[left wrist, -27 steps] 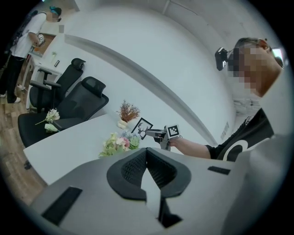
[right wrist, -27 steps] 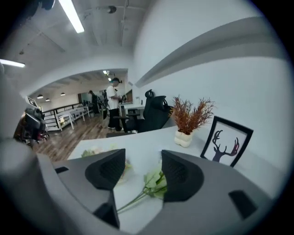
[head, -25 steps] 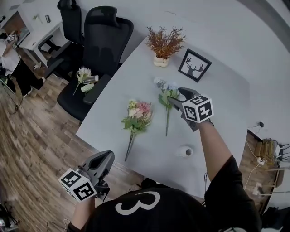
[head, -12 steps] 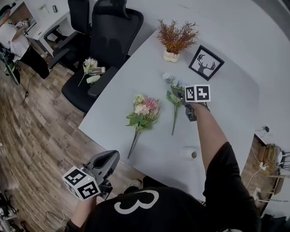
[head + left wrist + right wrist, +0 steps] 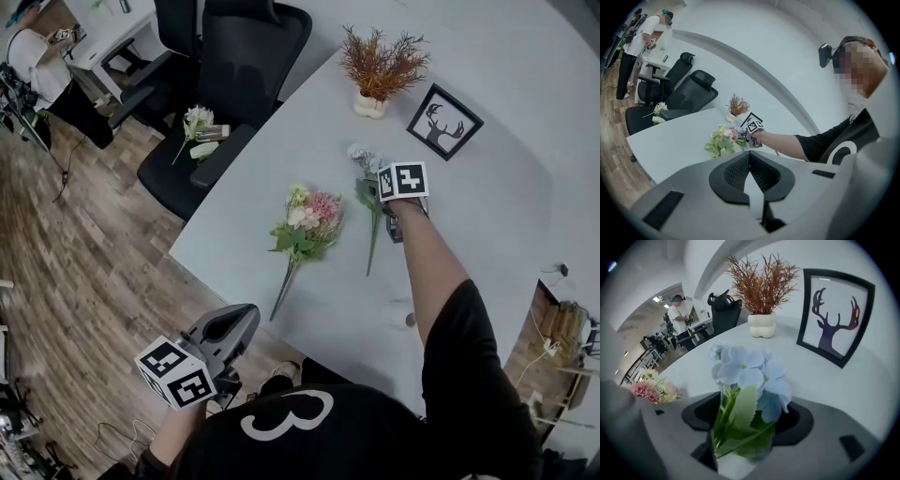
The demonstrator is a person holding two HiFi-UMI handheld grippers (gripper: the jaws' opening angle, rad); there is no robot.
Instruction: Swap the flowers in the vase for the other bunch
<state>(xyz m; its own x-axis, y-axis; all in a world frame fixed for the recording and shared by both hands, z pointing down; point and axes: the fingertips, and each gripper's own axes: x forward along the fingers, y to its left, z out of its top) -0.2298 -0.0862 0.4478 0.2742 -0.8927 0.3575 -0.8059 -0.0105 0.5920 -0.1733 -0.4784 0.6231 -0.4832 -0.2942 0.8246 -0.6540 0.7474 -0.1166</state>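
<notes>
The right tool [image 5: 747,416], jaws wide apart though just now closing, straddles the blue bunch [image 5: 750,371], which lies on the desk [image 5: 469,234] at six o'clock from the vase [image 5: 371,105]. The left tool [image 5: 749,171] is closed and empty.

The right arm [image 5: 433,281] reaches out straight from the shoulder, wrist bent down, so that the right gripper [image 5: 373,192] tips steeply onto the blue bunch [image 5: 361,159]. Its jaws stand wide and have just been closing, with the bunch's leaves and stems between them, not visibly pinched. The left gripper [image 5: 239,323] is held low by the person's left side, well apart from the blue bunch, pointing towards it, jaws pressed together with nothing between them.
</notes>
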